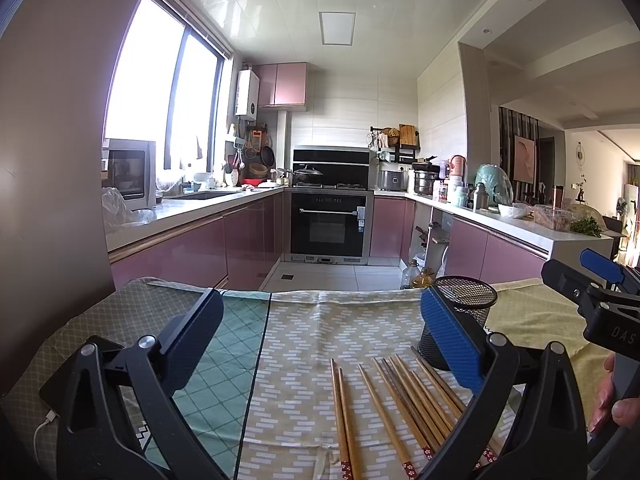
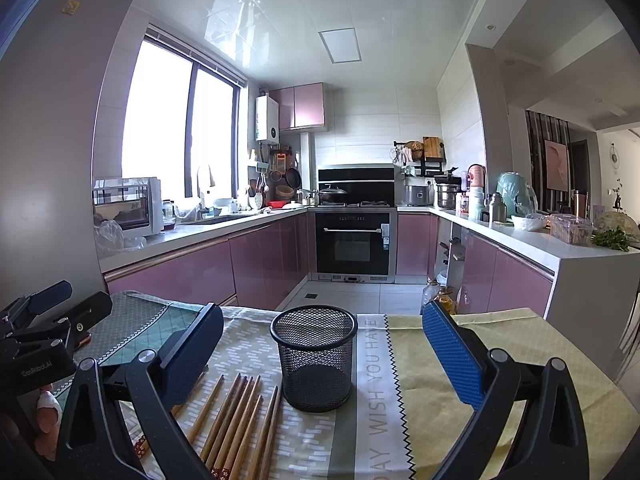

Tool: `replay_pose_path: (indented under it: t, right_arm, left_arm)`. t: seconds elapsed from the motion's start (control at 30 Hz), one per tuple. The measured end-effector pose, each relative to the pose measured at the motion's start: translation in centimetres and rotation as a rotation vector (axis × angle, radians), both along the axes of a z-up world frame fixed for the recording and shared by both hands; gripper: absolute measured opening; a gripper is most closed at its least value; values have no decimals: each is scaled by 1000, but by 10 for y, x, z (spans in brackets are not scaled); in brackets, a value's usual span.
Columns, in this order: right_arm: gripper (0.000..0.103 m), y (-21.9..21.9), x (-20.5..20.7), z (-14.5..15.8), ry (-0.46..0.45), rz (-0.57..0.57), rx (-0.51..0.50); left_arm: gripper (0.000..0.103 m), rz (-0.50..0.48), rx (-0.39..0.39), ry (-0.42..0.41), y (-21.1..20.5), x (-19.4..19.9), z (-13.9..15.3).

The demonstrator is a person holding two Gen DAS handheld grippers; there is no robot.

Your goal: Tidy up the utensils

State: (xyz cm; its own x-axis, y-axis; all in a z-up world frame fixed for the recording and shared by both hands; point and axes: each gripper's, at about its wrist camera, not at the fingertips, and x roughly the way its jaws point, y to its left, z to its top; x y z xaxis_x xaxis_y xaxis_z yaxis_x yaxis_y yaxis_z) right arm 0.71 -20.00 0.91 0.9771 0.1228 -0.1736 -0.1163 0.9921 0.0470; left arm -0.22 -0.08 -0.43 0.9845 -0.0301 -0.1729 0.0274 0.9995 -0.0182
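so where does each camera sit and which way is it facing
Left wrist: sits on the left gripper, looks along its open fingers over the chopsticks toward the kitchen oven; the right gripper and a hand show at right.
Right wrist: sits on the right gripper, looks over the mesh cup; the left gripper shows at left.
Both share chopsticks, mesh cup, tablecloth and oven.
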Motion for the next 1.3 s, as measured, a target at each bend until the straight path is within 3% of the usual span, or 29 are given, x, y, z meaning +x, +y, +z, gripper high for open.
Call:
replay_pose_path:
  t: [1.3]
  right_arm:
    - [96,-3,0,-5,27,7,19]
  left_arm:
    - [97,11,2,19,-2,-3,-1]
